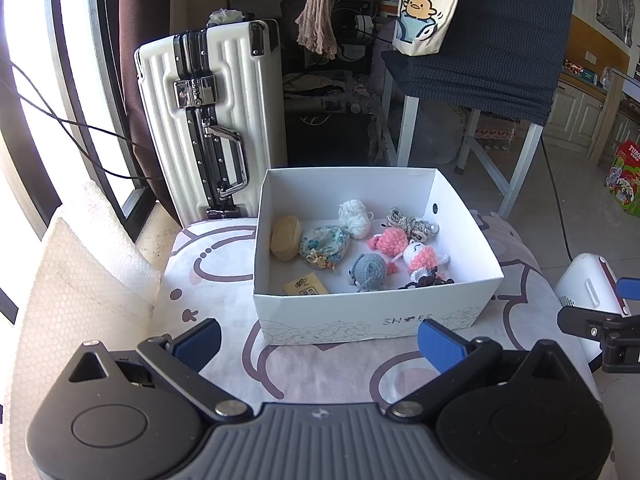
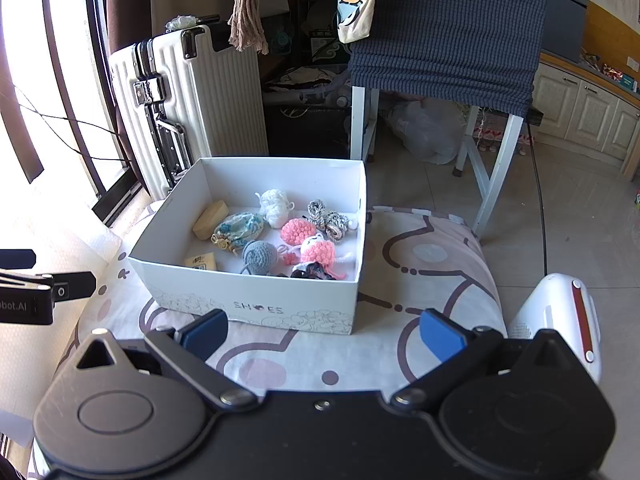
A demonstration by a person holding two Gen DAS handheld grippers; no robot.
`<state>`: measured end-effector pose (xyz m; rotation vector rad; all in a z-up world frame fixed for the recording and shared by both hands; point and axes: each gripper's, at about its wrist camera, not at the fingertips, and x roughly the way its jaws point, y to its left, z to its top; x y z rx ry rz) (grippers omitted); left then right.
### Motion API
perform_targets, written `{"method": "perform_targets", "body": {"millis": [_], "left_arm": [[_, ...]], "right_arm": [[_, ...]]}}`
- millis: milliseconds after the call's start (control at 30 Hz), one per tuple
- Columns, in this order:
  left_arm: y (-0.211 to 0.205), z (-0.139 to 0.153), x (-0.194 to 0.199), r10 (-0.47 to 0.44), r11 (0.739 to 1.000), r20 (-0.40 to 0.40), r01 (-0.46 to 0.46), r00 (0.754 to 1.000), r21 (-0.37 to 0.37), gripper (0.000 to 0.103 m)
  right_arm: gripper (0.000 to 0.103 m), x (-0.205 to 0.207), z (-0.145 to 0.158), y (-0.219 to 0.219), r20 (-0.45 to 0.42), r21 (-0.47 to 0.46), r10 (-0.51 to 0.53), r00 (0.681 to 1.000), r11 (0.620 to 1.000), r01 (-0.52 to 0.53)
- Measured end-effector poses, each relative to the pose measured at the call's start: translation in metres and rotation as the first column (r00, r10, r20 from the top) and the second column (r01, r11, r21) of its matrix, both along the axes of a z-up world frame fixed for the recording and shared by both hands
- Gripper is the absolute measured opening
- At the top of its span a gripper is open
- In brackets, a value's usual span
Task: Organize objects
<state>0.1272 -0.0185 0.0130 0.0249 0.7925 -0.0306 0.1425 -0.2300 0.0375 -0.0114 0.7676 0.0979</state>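
A white ribbed suitcase (image 1: 208, 120) stood at 11 o'clock behind the shoe box (image 1: 372, 312), a blanket-draped white table (image 1: 496, 40) at 1 o'clock. The box sat on a patterned cushion (image 1: 216, 280), holding a grey crochet toy (image 1: 368, 272), pink crochet toy (image 1: 390, 240) and white yarn ball (image 1: 354, 218). Both the left gripper (image 1: 320, 344) and right gripper (image 2: 324, 336) were spread wide, empty, short of the box. Only the right view showed the white cabinets (image 2: 580, 108).
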Motion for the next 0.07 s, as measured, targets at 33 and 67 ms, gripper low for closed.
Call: {"method": "perform_targets", "body": {"millis": [33, 67], "left_arm": [[0.0001, -0.0005, 0.0002, 0.002, 1.0, -0.002, -0.002, 1.0, -0.001, 0.103], [-0.0002, -0.0008, 0.0002, 0.002, 1.0, -0.002, -0.002, 1.0, 0.0, 0.103]], "right_arm": [[0.103, -0.0003, -0.0007, 0.0001, -0.001, 0.0, 0.001, 1.0, 1.0, -0.001], [0.103, -0.0006, -0.0012, 0.0001, -0.002, 0.001, 0.0, 1.0, 1.0, 0.0]]}}
